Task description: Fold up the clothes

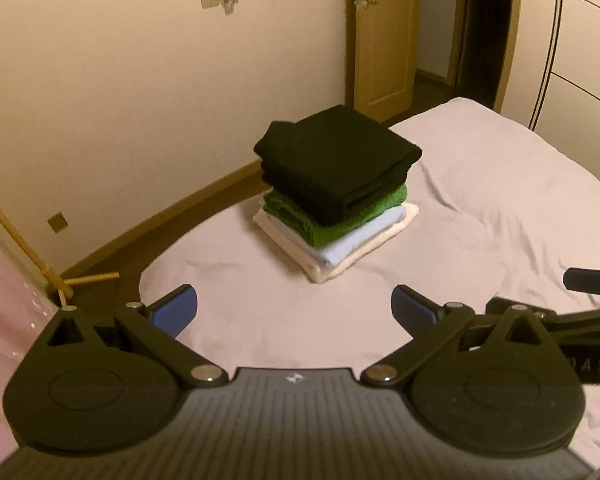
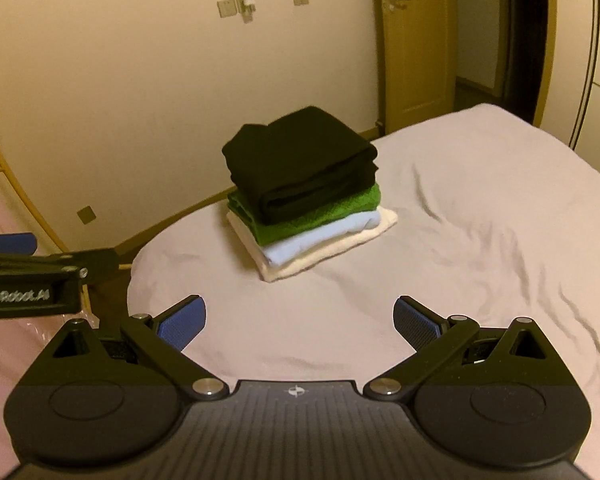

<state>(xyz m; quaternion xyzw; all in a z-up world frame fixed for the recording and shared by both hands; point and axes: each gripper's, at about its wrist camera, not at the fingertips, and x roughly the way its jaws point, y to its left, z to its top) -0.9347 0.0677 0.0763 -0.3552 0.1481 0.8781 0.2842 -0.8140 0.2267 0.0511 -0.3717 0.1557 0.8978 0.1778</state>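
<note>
A neat stack of folded clothes (image 1: pixel 334 196) (image 2: pixel 304 192) rests on the bed: a black garment (image 1: pixel 336 160) (image 2: pixel 300 156) on top, then green (image 1: pixel 324 224) (image 2: pixel 320 216), pale blue (image 1: pixel 356 240) (image 2: pixel 312 244) and cream (image 1: pixel 340 268) (image 2: pixel 328 256) below. My left gripper (image 1: pixel 294 312) hovers open above the sheet, well short of the stack, with nothing between its blue pads. My right gripper (image 2: pixel 300 324) is likewise open and holds nothing, at a similar distance from the stack. Each gripper shows at the edge of the other's view.
The bed (image 1: pixel 480 200) (image 2: pixel 480 220) has a wrinkled pale pink sheet. A cream wall and brown skirting run along its left edge. A wooden door (image 1: pixel 380 36) (image 2: pixel 416 40) stands at the back, with wardrobe panels (image 1: pixel 572 40) to the right. A wooden rack (image 1: pixel 56 276) sits low left.
</note>
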